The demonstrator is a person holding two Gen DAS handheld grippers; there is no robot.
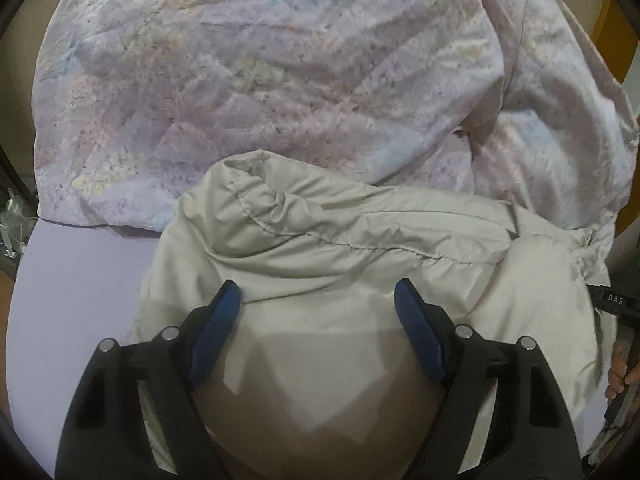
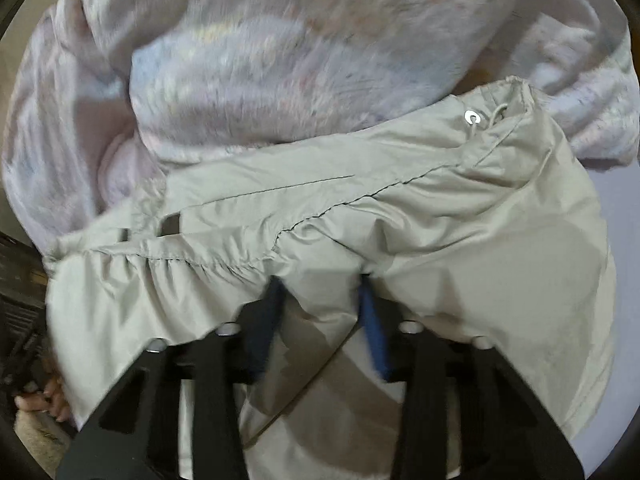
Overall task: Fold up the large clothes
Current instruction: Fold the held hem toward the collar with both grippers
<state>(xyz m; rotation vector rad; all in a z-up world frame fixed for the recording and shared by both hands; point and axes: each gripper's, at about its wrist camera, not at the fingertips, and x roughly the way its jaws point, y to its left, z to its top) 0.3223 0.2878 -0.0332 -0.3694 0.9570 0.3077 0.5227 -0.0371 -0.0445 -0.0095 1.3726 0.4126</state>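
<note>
Jacket [image 1: 360, 240], pale grey and crumpled, lies in front of the floral quilt [image 1: 260, 80]. Left gripper [image 1: 318, 300] hangs over the jacket, jaws spread wide, nothing between them. Right gripper [image 2: 320, 288] has its jaws pinched on a jacket fold. Only the right view shows the drawstring eyelet [image 2: 473, 117]; only the left shows lilac sheet [image 1: 80, 272] beside the jacket
</note>
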